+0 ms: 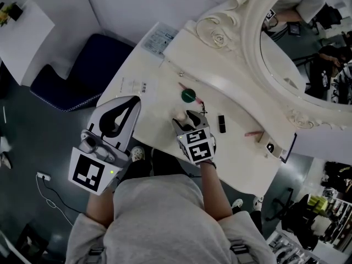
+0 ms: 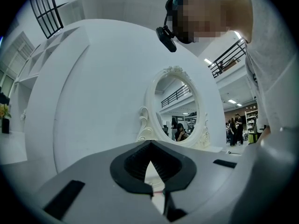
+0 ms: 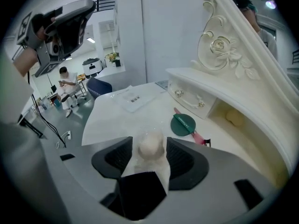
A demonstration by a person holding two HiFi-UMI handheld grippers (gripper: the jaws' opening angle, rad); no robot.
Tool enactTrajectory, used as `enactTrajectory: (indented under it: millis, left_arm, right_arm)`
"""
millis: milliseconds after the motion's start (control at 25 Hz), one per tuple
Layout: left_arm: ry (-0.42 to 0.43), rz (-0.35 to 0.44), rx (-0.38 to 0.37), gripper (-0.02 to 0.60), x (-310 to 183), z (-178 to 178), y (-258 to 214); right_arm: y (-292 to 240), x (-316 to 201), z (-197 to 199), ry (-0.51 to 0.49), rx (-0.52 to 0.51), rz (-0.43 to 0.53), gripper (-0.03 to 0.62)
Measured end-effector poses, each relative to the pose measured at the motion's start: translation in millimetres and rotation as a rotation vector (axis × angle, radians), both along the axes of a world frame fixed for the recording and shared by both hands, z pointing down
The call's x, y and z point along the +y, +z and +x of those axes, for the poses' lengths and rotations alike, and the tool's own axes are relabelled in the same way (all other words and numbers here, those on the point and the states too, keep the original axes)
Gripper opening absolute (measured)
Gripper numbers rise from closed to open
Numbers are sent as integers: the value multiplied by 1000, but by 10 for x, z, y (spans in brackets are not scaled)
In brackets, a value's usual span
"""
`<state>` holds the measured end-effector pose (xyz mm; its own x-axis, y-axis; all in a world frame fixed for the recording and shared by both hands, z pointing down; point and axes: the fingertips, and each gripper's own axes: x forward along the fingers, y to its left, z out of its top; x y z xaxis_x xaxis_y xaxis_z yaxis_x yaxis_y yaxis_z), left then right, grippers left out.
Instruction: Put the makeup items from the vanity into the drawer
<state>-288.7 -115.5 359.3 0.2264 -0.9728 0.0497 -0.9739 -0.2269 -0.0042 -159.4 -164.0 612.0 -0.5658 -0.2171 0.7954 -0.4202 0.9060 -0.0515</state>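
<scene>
Right gripper view | pale round item [image 3: 150, 146] between parted jaws; left jaws closed, empty

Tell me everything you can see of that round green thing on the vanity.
The green disc is flat, round and dark green, smooth like plastic. It lies flat on the white vanity top, in front of the closed drawer. A pale strip crosses its face, in line with a pink stick showing at two opposite sides; whether they are one thing I cannot tell.
</scene>
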Motion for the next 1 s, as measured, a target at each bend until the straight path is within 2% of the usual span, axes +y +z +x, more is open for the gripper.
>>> enactTrajectory:
  millis: [320, 520, 720, 1000]
  left_arm:
    - [-8, 1, -4, 11, 31, -52, -10]
    - [-7, 3, -7, 11, 43, -83, -24]
    - [5, 17, -11, 11, 48, -81, -72]
    - [35, 29, -18, 11, 41, -54, -119]
  right_arm:
    - [112, -12, 30, 0, 77, 35, 215]
    - [101, -40, 34, 3, 98, 60, 179]
    - [-28, -59, -10, 23, 50, 73, 158]
    - [-301, -90, -70, 56, -73, 86, 152]
